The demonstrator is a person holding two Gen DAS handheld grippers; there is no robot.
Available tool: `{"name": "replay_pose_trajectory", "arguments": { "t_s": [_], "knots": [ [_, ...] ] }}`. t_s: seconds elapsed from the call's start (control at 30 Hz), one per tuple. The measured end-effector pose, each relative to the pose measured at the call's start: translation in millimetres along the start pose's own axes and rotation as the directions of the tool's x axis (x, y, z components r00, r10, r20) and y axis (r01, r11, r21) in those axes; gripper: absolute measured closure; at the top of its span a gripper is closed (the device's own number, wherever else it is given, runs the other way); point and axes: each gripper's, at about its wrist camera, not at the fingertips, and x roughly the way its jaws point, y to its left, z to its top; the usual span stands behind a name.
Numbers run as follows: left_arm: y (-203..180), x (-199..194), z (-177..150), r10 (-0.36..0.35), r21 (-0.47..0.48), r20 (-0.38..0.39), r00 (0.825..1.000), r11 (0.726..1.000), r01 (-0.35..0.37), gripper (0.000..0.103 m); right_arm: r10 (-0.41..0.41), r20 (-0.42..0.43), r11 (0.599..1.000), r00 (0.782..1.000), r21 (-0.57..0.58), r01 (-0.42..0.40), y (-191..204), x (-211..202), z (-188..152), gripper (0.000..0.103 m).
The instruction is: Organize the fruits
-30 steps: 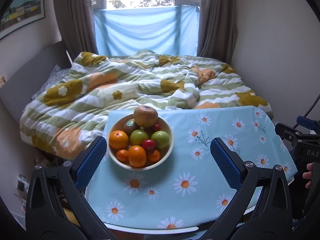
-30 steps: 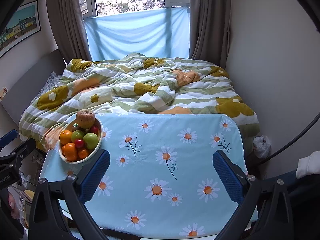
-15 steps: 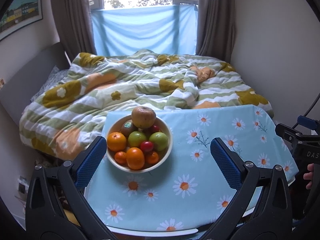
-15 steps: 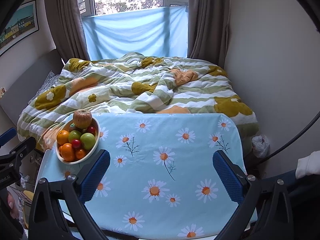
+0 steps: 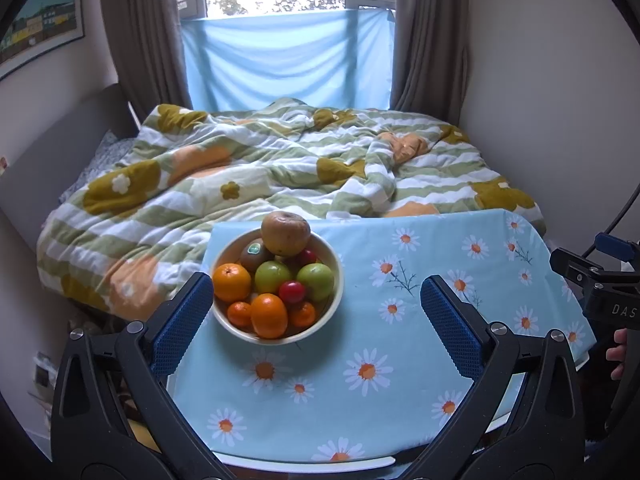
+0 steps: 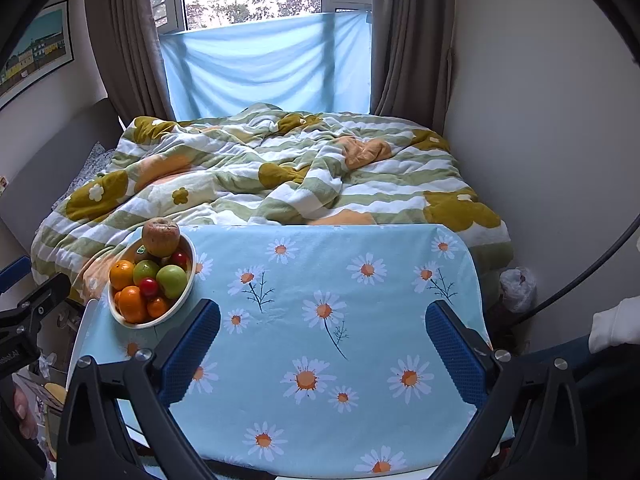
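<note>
Left gripper [image 5: 316, 304]: jaws spread wide, nothing between them, held above the near part of the table; its left pad sits just beside the bowl's near-left rim in view.

Right gripper [image 6: 322, 336]: jaws likewise wide apart and empty, over bare tablecloth, well apart from the fruit.

Bowl [image 5: 330, 308]: cream, round, at the table's far-left corner, close to the edge that meets the bed. Heaped above the rim.

Contents, top down: one large brownish fruit [image 5: 285, 233], perched highest on the pile; a kiwi with sticker [image 5: 255, 254] beneath it; two green apples [image 5: 315, 281]; small red fruits [image 5: 292, 291]; several oranges and mandarins [image 5: 269, 315] toward the near side.

Tablecloth [image 5: 400, 360]: pale blue, daisy print, draped over a white table; no other container is visible to receive sorted fruit.

Quilt [image 5: 280, 168]: rumpled, striped, directly behind the table.

Hazards, judged:
- The top fruit rests on round neighbours; taking a lower piece first would likely send it rolling off the back onto the quilt, or off the left edge.
- A pad nudging the rim could slide the bowl on the cloth toward the nearby corner.
- Round, smooth skins may squirt from a pinch placed off-centre.
- Soft small fruits may bruise under a hard squeeze.
</note>
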Motion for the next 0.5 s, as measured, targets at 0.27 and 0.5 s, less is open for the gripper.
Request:
{"name": "replay_pose_trajectory", "arguments": {
  "t_s": [0.27, 0.5],
  "knots": [
    [1.7, -0.5, -3.5, -0.005, -0.013, 0.0, 1.0, 1.0, 0.005, 0.0, 0.0, 0.003, 1.0, 1.0, -0.001, 0.0, -0.4, 0.0, -0.4, 0.001],
    [3.7, -4.1, -6.7, 0.004, -0.011, 0.008, 1.0, 1.0, -0.004, 0.0, -0.001, 0.008, 1.0, 1.0, 0.0, 0.001, -4.5, -0.7, -0.7, 0.001]
  ]
}}
